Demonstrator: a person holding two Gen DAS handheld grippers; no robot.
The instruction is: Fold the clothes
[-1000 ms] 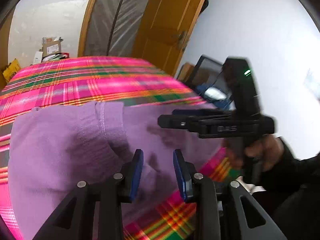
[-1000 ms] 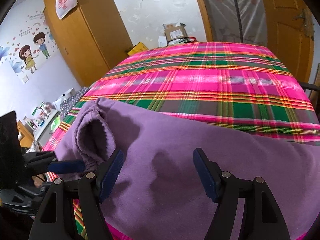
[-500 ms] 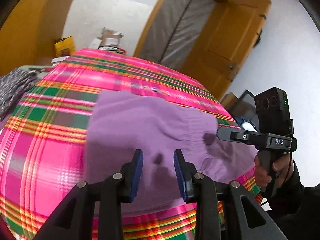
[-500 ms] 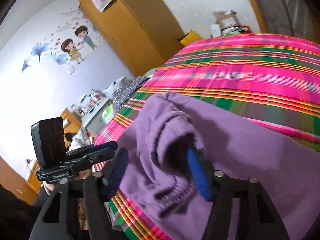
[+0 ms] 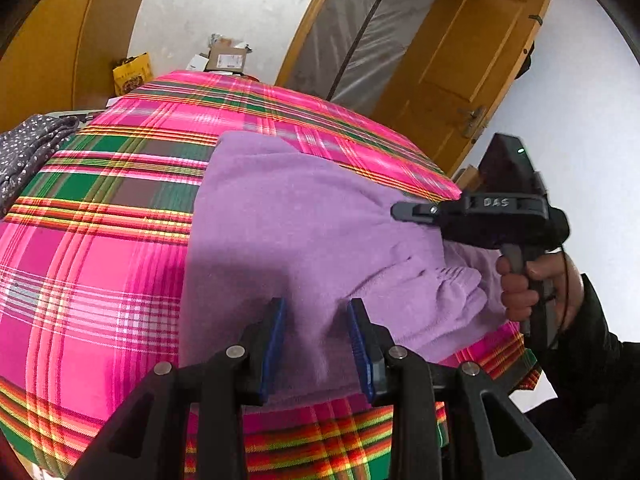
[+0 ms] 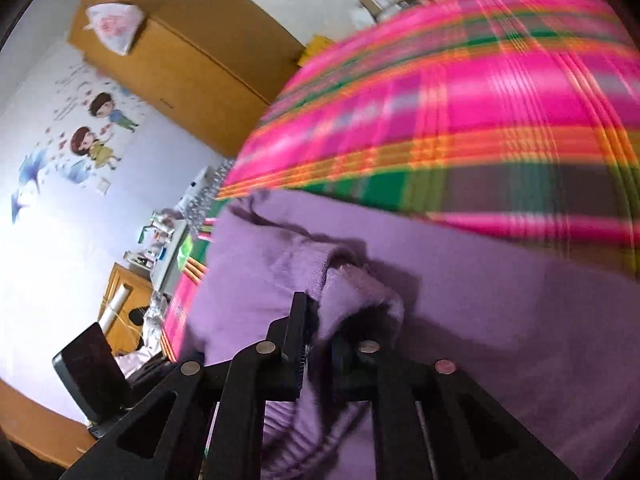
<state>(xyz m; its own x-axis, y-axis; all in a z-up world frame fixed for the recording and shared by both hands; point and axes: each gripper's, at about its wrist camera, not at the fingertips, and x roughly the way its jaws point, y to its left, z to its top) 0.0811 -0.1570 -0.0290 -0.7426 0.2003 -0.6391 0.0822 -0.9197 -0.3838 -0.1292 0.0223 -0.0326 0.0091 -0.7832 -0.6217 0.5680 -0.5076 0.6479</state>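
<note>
So, going left to right. A dotted grey fabric [image 5: 28,152] is lying at the far left edge of the left wrist view, off the side of the bed [image 5: 92,240]. The bed is wearing a pink, green and orange plaid cover, and the purple fleece garment [image 5: 288,232] is lying flat on it, running from mid-bed toward the near right corner, with its gathered waistband end bunching up at the right.

The left gripper [image 5: 316,332] is hanging just over the near edge of the garment. Its jaws are standing apart with purple fabric showing in the gap, and the blue pads [image 5: 272,344] are not pressing on it. Can't tell if the tips are touching the cloth.

Further right in the same view, the right gripper [image 5: 404,212] is reaching in over the bunched end, with the person's right hand [image 5: 532,280] wrapping its handle and a dark sleeve [image 5: 600,344] behind it. A wooden door [image 5: 460,76] is standing open behind that.

In the right wrist view, which is blurring badly over the plaid: a wall decal of two cartoon children [image 6: 100,128] is showing at left, next to a tall wooden wardrobe [image 6: 180,68] with a plastic bag [image 6: 114,26] on top. The right gripper's jaws are closing here, and a raised fold of the purple garment is sitting between them, already pinching in from both sides.
</note>
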